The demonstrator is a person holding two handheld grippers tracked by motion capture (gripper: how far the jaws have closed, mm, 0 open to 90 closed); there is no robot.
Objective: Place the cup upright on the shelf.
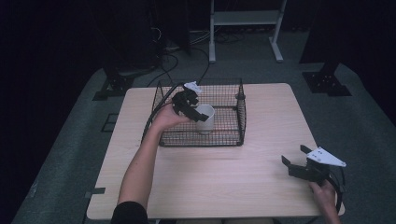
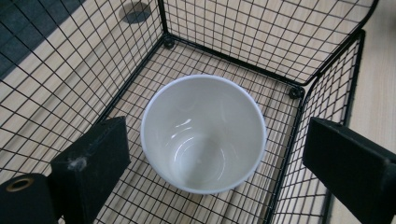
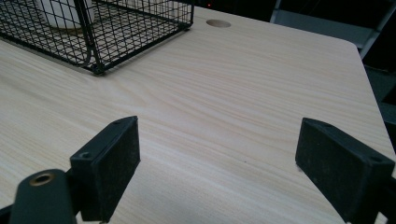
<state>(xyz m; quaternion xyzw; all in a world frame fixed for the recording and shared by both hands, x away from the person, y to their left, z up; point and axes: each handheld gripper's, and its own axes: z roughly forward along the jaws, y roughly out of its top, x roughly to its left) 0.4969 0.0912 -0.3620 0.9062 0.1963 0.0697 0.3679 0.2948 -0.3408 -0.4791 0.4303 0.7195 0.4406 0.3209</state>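
Your left gripper [image 1: 189,103] hangs with jaws spread wide around the upright white cup [image 1: 204,118] inside the wire basket [image 1: 224,140] at frame centre, while your right gripper [image 1: 299,161] rests agape, empty, over the table [image 1: 224,182] at lower right.

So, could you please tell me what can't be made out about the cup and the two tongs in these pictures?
- White cup, left gripper view: its outer wall and base are hidden by its own rim.
- Cup, right gripper view: cut off by the top edge, behind the wire basket.
- Left tongs, high view: too small and dark to read the jaw gap.
- Right tongs, right gripper view: body cut off by the bottom edge.
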